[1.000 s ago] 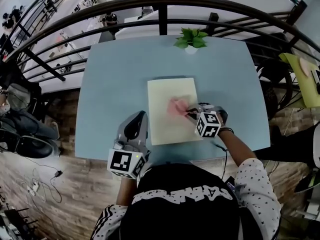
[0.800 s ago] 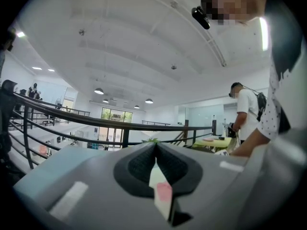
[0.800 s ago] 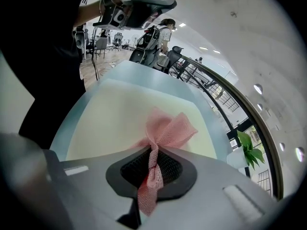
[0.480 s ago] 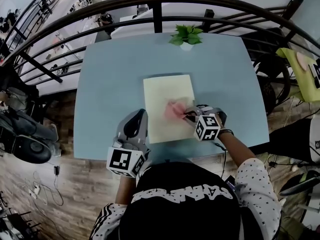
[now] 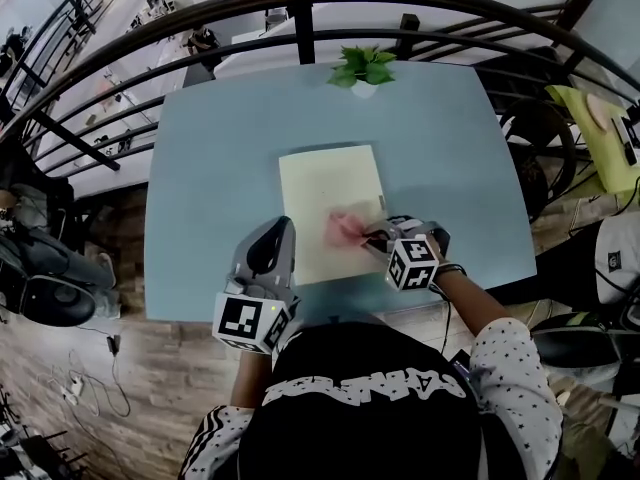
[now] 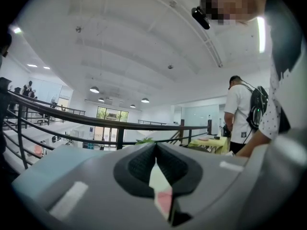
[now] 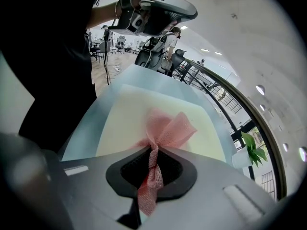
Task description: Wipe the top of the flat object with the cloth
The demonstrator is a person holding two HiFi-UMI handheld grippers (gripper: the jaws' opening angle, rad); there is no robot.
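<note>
A pale yellow flat board (image 5: 325, 193) lies mid-table; in the right gripper view the board (image 7: 139, 114) fills the middle ground. A pink mesh cloth (image 5: 343, 226) rests bunched on its near right part. My right gripper (image 5: 377, 236) is shut on the cloth's tail and presses it to the board; close up, the cloth (image 7: 168, 127) fans out ahead of the right gripper (image 7: 152, 152). Left of the board, at the table's near edge, my left gripper (image 5: 277, 236) is shut on nothing. In its own view the left gripper (image 6: 155, 150) points level over the table.
The light blue table (image 5: 200, 168) carries a small potted plant (image 5: 360, 68) at its far edge. A dark curved railing (image 5: 300, 18) runs behind it. A yellow-green table (image 5: 600, 118) stands at the right. A person with a backpack (image 6: 242, 114) stands beyond.
My right gripper has drawn the pink cloth along the board toward the near edge. The left gripper has stayed where it was. The head camera has shifted slightly.
</note>
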